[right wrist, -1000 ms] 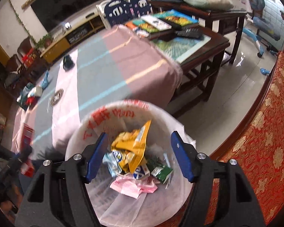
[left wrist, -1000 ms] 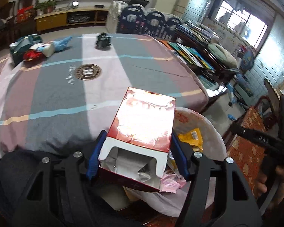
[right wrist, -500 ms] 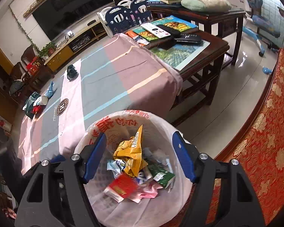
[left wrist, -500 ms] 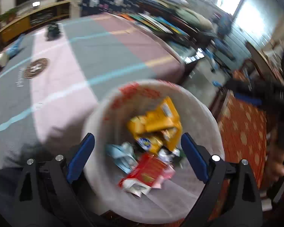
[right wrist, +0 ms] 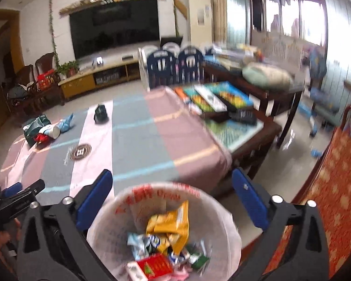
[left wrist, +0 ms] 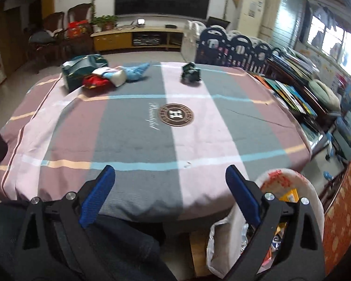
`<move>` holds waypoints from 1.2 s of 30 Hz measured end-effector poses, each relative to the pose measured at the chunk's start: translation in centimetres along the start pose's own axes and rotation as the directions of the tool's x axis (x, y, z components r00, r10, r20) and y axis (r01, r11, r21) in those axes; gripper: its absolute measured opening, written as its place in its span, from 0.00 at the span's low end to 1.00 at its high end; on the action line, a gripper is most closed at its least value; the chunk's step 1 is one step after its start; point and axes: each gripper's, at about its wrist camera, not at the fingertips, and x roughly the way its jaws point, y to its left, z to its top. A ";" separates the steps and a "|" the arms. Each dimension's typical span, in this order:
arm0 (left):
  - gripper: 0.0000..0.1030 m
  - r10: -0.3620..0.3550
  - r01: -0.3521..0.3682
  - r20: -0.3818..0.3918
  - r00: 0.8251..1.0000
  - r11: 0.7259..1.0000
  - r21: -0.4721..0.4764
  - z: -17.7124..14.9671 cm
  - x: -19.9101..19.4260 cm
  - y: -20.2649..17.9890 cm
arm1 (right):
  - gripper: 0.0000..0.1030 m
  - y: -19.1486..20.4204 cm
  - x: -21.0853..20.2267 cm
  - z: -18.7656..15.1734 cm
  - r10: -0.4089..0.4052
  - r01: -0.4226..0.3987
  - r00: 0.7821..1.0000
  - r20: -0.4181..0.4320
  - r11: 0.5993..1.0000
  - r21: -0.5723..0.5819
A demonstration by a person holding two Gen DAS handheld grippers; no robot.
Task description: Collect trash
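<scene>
Both tools empty over the bin

Near: left tool [left wrist: 168, 189] and right tool [right wrist: 173, 192] opening wide, holding nothing; white-lined round trash bin [right wrist: 138, 194] sits by the table's near edge for easy drops; crumpled wrappers [left wrist: 98, 76] wait at the far-left corner.

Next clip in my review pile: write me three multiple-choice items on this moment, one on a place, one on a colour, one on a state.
1. Where does the red carton lie?
A. on the striped tablecloth
B. in the lined trash bin
C. between the left gripper's pads

2. What colour are the pads on both grippers?
A. blue
B. red
C. yellow

3. What is between the left gripper's fingers?
A. a yellow snack bag
B. a paper cup
C. nothing

Key: 1 B, the carton rests among wrappers inside the trash bin. 2 A, blue pads show in the left wrist view and blue pads in the right wrist view. 3 C, only the striped tablecloth shows in the gap.
</scene>
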 end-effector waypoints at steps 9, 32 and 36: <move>0.93 -0.002 -0.002 -0.031 1.000 0.991 -0.131 -0.2 0.7 5.0 | 0.97 3.3 2.9 -0.1 0.110 -0.104 0.985 -0.131 0.993 0.047; 0.93 0.054 -0.060 -0.041 0.998 0.988 -0.145 -0.4 0.8 5.6 | 0.97 5.0 3.2 -1.4 0.170 -0.168 0.959 -0.226 0.985 0.028; 0.93 0.053 -0.060 -0.047 0.997 0.985 -0.159 -0.4 0.9 5.9 | 0.97 5.4 3.3 -1.7 0.171 -0.173 0.958 -0.230 0.985 0.011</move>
